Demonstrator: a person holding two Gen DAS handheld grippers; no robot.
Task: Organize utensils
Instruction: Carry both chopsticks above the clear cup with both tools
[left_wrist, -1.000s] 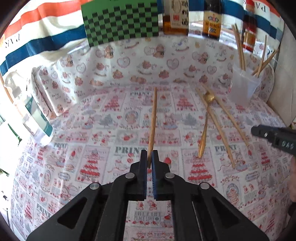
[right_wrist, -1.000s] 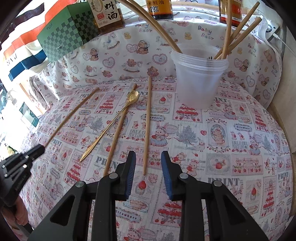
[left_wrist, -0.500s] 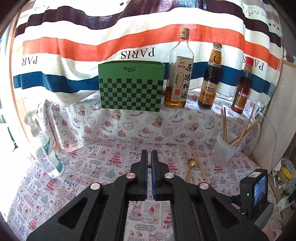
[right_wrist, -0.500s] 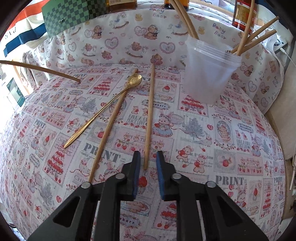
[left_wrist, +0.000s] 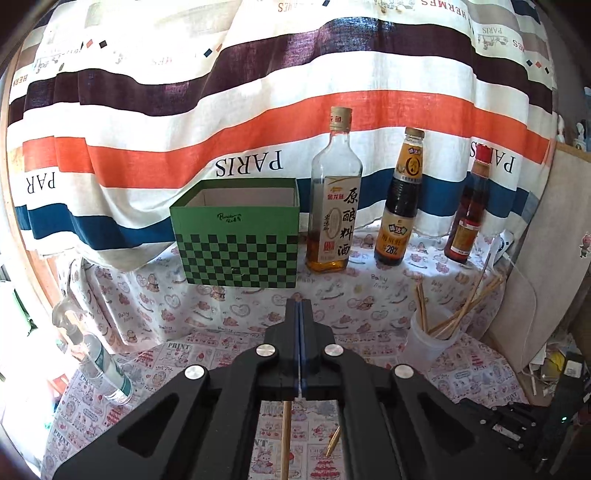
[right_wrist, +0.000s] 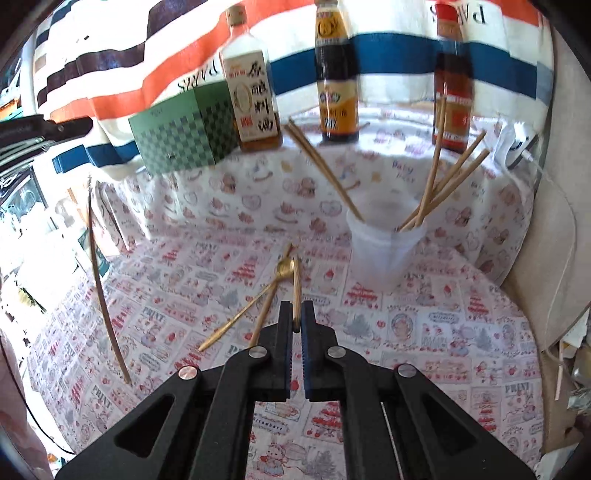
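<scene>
My left gripper (left_wrist: 299, 306) is shut on a wooden chopstick (left_wrist: 285, 439) that hangs down below the fingers; the same chopstick (right_wrist: 105, 295) shows dangling at the left of the right wrist view. My right gripper (right_wrist: 296, 310) is shut on another chopstick (right_wrist: 296, 288), lifted off the cloth. A clear plastic cup (right_wrist: 384, 247) holding several chopsticks stands at the back right, also in the left wrist view (left_wrist: 430, 345). A gold spoon (right_wrist: 255, 301) and one more chopstick (right_wrist: 271, 295) lie on the printed cloth.
A green checked open box (left_wrist: 238, 240) and three sauce bottles (left_wrist: 334, 206) stand on the raised shelf at the back. A spray bottle (left_wrist: 98, 362) stands at the left. A striped curtain hangs behind. A beige panel (right_wrist: 543, 266) borders the right.
Both grippers rose from the table. The right gripper closed on the chopstick in front of it and lifted it. The left gripper carried its chopstick up, now hanging downward.
</scene>
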